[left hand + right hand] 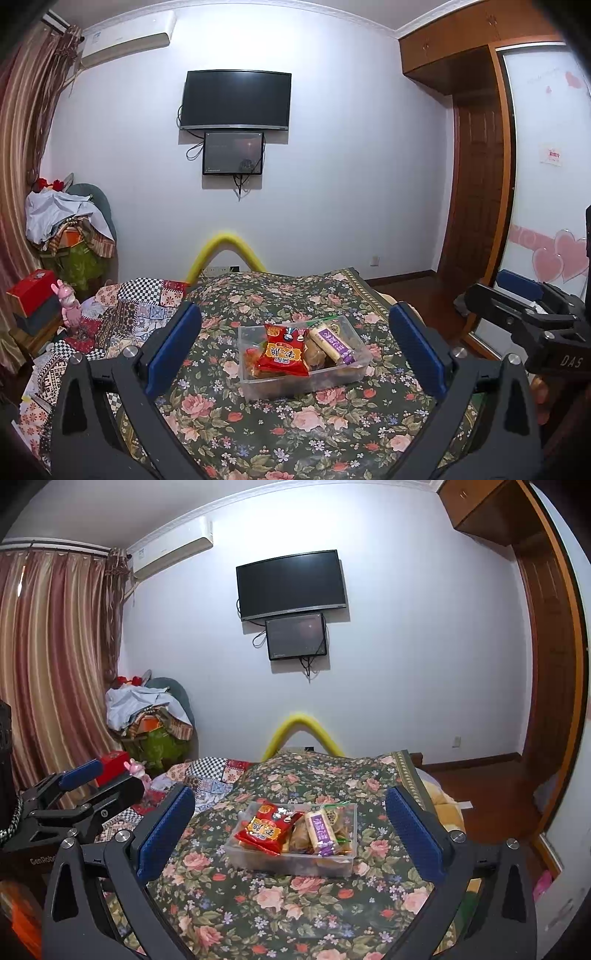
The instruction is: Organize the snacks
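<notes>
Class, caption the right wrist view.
Open tongs face a clear snack box on a floral bedspread.

1 clear bin [258, 384], 1 red packet [283, 352], 2 screens [236, 99], 2 claws [293, 349]

The left gripper [295, 347] has its jaws spread wide, blue pads [173, 347] facing each other with nothing pressed between them, and points slightly downward. The right gripper [291, 830] is just as wide apart, empty, tilted the same way. Each appears at the edge of the other's view: the two are side by side, apart, at about the same height
</notes>
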`<state>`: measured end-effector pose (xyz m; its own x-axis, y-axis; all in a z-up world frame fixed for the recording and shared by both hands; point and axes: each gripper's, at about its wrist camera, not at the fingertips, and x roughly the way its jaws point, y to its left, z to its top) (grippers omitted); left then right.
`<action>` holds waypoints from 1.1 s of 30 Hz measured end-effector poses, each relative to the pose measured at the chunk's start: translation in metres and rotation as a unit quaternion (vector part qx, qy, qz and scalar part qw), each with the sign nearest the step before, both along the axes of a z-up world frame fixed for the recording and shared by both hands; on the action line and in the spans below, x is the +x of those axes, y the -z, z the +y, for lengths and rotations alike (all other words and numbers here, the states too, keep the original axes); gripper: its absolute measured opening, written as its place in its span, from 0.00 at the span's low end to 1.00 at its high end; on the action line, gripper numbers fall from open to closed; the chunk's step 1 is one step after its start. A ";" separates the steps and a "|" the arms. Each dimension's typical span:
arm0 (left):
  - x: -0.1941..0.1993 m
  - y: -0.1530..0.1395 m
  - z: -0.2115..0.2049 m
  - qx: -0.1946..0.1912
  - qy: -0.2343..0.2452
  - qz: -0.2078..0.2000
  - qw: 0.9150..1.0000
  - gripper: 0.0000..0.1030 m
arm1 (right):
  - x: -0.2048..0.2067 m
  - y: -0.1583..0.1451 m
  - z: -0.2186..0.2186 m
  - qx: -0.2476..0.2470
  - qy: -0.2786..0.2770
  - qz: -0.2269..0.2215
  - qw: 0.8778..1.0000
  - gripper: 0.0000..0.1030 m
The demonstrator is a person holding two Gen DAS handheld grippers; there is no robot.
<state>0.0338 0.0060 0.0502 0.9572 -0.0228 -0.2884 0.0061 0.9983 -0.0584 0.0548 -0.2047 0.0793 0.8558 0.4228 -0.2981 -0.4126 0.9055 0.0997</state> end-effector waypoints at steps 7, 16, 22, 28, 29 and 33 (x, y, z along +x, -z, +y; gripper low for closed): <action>0.002 0.001 -0.001 0.001 -0.002 0.003 1.000 1.00 | -0.001 0.000 -0.003 0.004 0.003 0.000 1.000 1.00; 0.002 0.002 -0.001 0.002 -0.002 0.003 1.000 1.00 | -0.003 -0.003 -0.001 0.002 0.002 -0.002 1.000 1.00; 0.001 0.003 -0.001 0.001 -0.001 0.004 1.000 1.00 | -0.004 -0.002 -0.001 0.002 0.003 -0.002 1.000 1.00; 0.001 0.003 -0.001 0.002 -0.002 0.002 1.000 1.00 | -0.006 -0.003 0.000 0.002 0.005 -0.005 1.000 1.00; 0.000 0.003 -0.001 0.001 -0.001 0.003 1.000 1.00 | -0.006 -0.004 0.000 0.001 0.005 -0.005 1.000 1.00; 0.000 0.003 -0.001 0.001 0.002 0.002 1.000 1.00 | -0.008 -0.004 0.000 0.001 0.006 -0.006 1.000 1.00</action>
<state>0.0334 0.0050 0.0474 0.9558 -0.0265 -0.2928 0.0104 0.9984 -0.0561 0.0471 -0.2045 0.0832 0.8642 0.4136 -0.2866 -0.4034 0.9099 0.0966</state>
